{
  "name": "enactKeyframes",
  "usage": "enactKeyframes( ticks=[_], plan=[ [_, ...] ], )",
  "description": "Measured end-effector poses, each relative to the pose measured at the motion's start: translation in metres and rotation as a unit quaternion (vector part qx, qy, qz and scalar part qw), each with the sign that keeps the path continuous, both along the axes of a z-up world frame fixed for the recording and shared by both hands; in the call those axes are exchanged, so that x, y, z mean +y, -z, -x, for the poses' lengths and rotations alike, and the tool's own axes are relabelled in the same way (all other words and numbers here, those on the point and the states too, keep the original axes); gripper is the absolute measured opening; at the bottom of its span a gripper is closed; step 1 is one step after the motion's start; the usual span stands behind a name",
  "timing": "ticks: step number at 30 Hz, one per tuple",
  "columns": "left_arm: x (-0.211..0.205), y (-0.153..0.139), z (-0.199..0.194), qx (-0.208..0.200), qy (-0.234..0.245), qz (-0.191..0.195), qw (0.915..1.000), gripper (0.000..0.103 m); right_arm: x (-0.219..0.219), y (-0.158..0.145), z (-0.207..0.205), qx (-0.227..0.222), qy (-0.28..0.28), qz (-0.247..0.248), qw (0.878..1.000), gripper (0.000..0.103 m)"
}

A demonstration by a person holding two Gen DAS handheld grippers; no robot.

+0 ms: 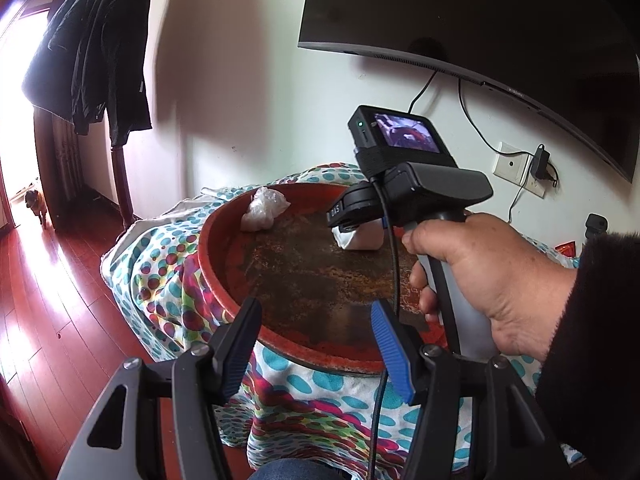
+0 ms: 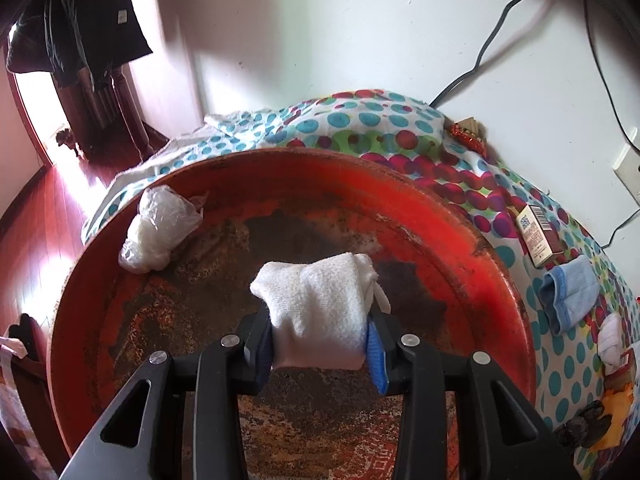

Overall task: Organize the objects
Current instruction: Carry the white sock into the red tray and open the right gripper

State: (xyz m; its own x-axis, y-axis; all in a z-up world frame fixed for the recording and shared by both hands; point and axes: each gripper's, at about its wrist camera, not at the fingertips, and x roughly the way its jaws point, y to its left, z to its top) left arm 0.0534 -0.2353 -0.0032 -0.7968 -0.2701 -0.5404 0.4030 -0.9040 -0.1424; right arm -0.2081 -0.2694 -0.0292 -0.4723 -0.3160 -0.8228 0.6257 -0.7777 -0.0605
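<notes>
red tray (image 2: 460, 216) centre bare, plastic-wrapped bundle (image 2: 160, 232) near far-left rim

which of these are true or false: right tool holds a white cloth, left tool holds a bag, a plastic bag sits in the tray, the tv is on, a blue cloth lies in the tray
1. The right tool holds a white cloth. True.
2. The left tool holds a bag. False: it is open with nothing between its fingers.
3. A plastic bag sits in the red tray. True, near its far left rim.
4. The TV is on. False: its screen is dark.
5. A blue cloth lies in the tray. False: it lies outside, on the dotted cover.
</notes>
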Motion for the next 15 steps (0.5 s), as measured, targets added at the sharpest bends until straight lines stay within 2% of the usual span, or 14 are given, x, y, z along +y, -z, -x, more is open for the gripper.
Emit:
enactKeyframes(
  ticks=[3,5,7,11,12,14,15],
  plan=[
    [0.002,0.002,0.001,-0.003,0.004,-0.002,1.0000,0.058,-0.003,0.007,0.005,-0.019,0.000,-0.013,1.000,0.043],
    [0.003,0.001,0.002,-0.002,0.005,0.001,1.0000,0.058,-0.001,0.008,0.006,-0.029,-0.002,-0.005,1.000,0.056],
    [0.002,-0.001,-0.001,0.005,0.006,0.000,1.0000,0.058,0.003,0.004,0.003,-0.022,-0.007,0.006,1.000,0.058],
    [0.005,-0.001,-0.002,0.011,0.014,-0.003,0.9998,0.058,0.034,-0.029,-0.012,0.041,-0.010,0.047,0.998,0.061],
    [0.006,-0.001,-0.001,0.010,0.018,-0.004,0.9998,0.058,0.052,-0.041,-0.016,0.070,0.001,0.059,0.996,0.065],
    [0.010,0.000,0.000,0.009,0.026,-0.004,0.9996,0.058,0.093,-0.059,-0.018,0.107,0.028,0.079,0.991,0.083],
    [0.012,0.000,0.001,0.009,0.030,-0.003,0.9995,0.058,0.127,-0.066,-0.017,0.138,0.058,0.080,0.986,0.085]
  ],
)
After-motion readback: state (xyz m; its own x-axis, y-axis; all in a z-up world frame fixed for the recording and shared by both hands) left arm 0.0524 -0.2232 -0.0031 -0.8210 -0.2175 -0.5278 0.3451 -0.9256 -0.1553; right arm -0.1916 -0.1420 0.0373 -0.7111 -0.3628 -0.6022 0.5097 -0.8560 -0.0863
